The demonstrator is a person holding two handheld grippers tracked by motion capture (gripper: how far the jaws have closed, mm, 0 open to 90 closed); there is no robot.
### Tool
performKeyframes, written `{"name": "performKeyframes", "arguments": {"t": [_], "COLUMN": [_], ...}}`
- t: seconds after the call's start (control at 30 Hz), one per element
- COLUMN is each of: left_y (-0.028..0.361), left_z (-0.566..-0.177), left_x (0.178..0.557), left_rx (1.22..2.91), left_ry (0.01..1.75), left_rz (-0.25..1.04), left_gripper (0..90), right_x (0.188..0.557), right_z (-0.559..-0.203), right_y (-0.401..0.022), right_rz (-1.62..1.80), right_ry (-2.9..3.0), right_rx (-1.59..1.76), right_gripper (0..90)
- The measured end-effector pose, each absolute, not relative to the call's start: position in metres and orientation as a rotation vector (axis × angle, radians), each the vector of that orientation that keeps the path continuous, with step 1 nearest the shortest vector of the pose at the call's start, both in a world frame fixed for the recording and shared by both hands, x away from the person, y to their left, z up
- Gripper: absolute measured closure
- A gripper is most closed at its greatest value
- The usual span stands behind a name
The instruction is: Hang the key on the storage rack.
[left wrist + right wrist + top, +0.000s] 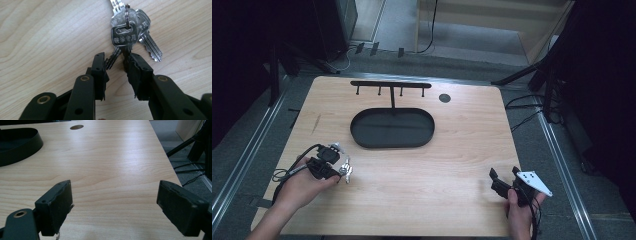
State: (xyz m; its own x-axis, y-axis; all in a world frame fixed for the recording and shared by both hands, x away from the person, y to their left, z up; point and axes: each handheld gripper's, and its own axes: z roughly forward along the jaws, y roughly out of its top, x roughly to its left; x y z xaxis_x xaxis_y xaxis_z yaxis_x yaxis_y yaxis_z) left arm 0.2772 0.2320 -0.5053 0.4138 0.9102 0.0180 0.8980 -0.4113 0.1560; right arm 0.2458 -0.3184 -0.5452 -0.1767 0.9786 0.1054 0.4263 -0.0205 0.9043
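Keys [130, 32] on a split ring lie flat on the wooden table [452, 150], right at the tips of the left gripper [116, 60], whose jaws stand a little apart with the blade of one key reaching between them. In the high view the bunch [345, 168] sits at the near left of the table beside the person's left hand [304, 185]. The step in hand looks like picking up the bunch. To do it well, the person would best close on a key bow or on the ring itself rather than on a thin blade, which could slip or pivot, and lift straight up so the loose keys hang freely. The right gripper [115, 205] hovers over bare wood at the near right corner, its jaws spread wide and holding nothing. Farther back, near the middle of the table, stands a black oval tray [392, 142] with an upright post and a hook bar [390, 84] carrying four small pegs, a likely place for the ring. Hanging it would call for the ring to be left free of the jaws.
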Motion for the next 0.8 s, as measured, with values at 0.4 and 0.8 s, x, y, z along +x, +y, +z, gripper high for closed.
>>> {"name": "performKeyframes", "arguments": {"t": [0.4, 0.8], "left_y": [0.2368, 0.2275], "left_z": [-0.4976, -0.5064], "left_x": [0.2783, 0.2808], "left_rx": [2.477, 2.575], "left_ry": [1.614, 1.638], "left_rz": [0.097, 0.120], "left_gripper": [80.7, 83.2], "right_x": [0.2459, 0.2459], "right_z": [-0.5452, -0.5452], "right_y": [-0.3186, -0.3190], "right_rz": [1.166, 1.169], "right_ry": [1.653, 1.650], "right_rx": [1.478, 1.483], "right_gripper": [13.1, 13.1]}}
